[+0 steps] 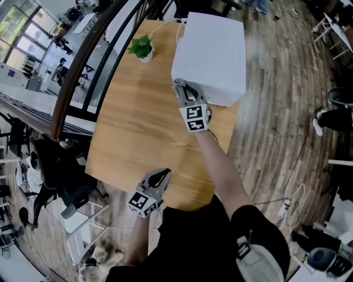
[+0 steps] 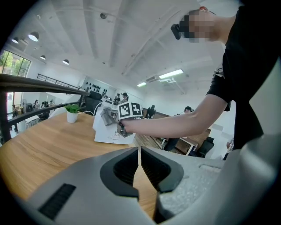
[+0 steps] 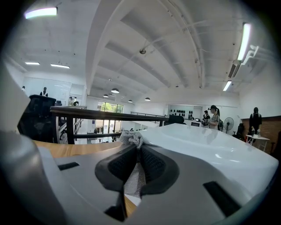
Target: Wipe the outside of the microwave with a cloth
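- The right gripper (image 1: pixel 183 90) had its 2 jaws clamped on a grey woven cloth (image 3: pixel 131 139), right up against the near left corner of the white box-shaped microwave (image 1: pixel 212 52).
- That microwave sat on the far right part of the light wooden table (image 1: pixel 138 121).
- The left gripper (image 1: pixel 161 177) was over the table's near edge, jaws together with nothing between them, well apart from the microwave.
- A small green potted plant (image 1: pixel 142 48) stood just left of the microwave.

Wooden table (image 1: pixel 127 132) at centre, and a dark railing (image 1: pixel 77 66) runs along its left edge. Plank floor (image 1: pixel 281 99) spreads beyond the right edge. Big windows (image 1: pixel 22 33) at top left, a black office chair (image 1: pixel 52 171) off the near-left corner. Overhead, a white ribbed ceiling (image 3: pixel 131 39) with strip lights (image 3: pixel 41 12) glowing.
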`<state>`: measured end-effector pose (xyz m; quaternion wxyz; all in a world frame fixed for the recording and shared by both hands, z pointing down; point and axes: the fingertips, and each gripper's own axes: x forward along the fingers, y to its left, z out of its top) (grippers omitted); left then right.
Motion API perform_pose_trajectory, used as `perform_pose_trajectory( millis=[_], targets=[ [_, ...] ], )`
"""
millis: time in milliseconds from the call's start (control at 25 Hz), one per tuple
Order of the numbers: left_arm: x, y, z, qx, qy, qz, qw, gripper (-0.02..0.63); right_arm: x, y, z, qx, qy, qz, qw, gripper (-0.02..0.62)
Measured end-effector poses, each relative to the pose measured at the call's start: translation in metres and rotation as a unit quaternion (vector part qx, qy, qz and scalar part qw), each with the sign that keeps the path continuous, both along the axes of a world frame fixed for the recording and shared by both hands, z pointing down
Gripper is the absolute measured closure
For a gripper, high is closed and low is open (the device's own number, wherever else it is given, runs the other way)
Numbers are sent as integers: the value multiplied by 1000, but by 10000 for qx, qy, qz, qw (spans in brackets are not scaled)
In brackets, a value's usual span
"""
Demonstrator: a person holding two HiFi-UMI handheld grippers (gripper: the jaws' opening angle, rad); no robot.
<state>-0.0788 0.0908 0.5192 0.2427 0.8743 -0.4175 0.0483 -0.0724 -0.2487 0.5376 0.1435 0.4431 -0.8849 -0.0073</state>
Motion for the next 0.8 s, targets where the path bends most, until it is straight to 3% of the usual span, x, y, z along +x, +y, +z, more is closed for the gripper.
perform_pose_trajectory(
  millis=[800],
  targets=[
    [19,-5,-3,33,11,174,9998,588,45,0,-1,75,246,133,9996,568]
  ],
)
